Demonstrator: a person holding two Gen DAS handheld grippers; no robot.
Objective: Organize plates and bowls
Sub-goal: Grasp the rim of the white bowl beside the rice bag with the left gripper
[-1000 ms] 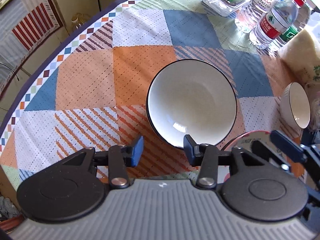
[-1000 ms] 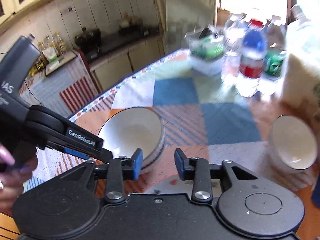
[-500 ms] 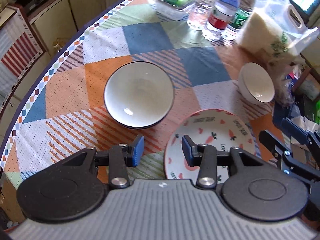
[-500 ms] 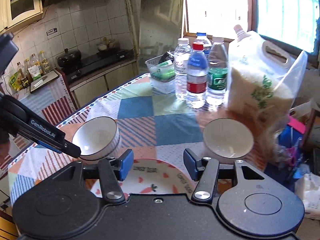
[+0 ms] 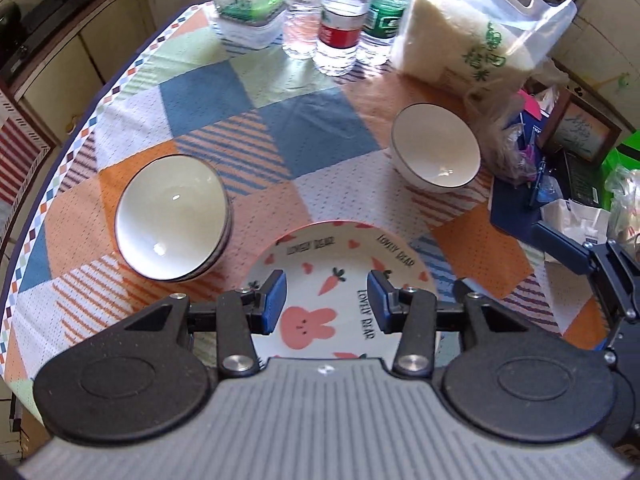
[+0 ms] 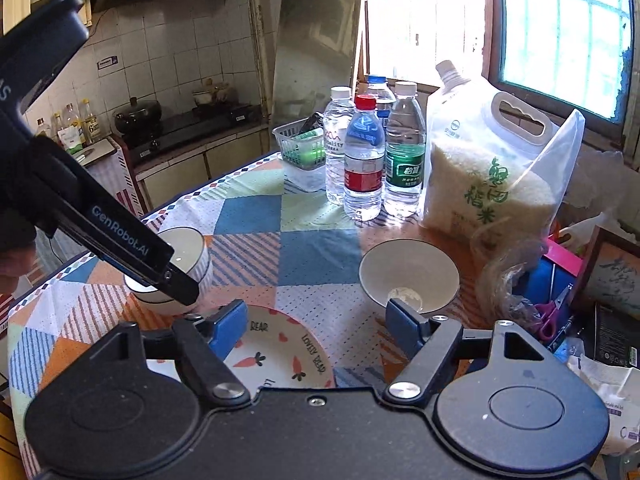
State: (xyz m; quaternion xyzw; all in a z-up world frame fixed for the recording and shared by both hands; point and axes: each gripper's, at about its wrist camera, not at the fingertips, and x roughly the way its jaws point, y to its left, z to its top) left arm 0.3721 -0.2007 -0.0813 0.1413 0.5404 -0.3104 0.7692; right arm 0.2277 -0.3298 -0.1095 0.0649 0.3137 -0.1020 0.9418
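Now the left gripper point(image 5: 326, 300) hangs over the rabbit-and-carrot plate point(image 5: 340, 248), its jaws a little apart and empty. Beside it, the right gripper point(image 6: 320, 326) has just been opening its jaws wide (nothing is between them). On the patchwork tablecloth point(image 5: 320, 128) the stacked bowls point(image 5: 172, 216) stand left of this plate, and the single bowl point(image 5: 436, 148) stands near the rice bag point(image 5: 472, 36).

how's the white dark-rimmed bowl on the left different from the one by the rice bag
The left white dark-rimmed bowl looks wider and sits on at least one more bowl; the bowl by the rice bag looks smaller and stands alone. The left bowl is beside the rabbit-and-carrot plate; the other lies farther back. Both are white inside, empty and upright.
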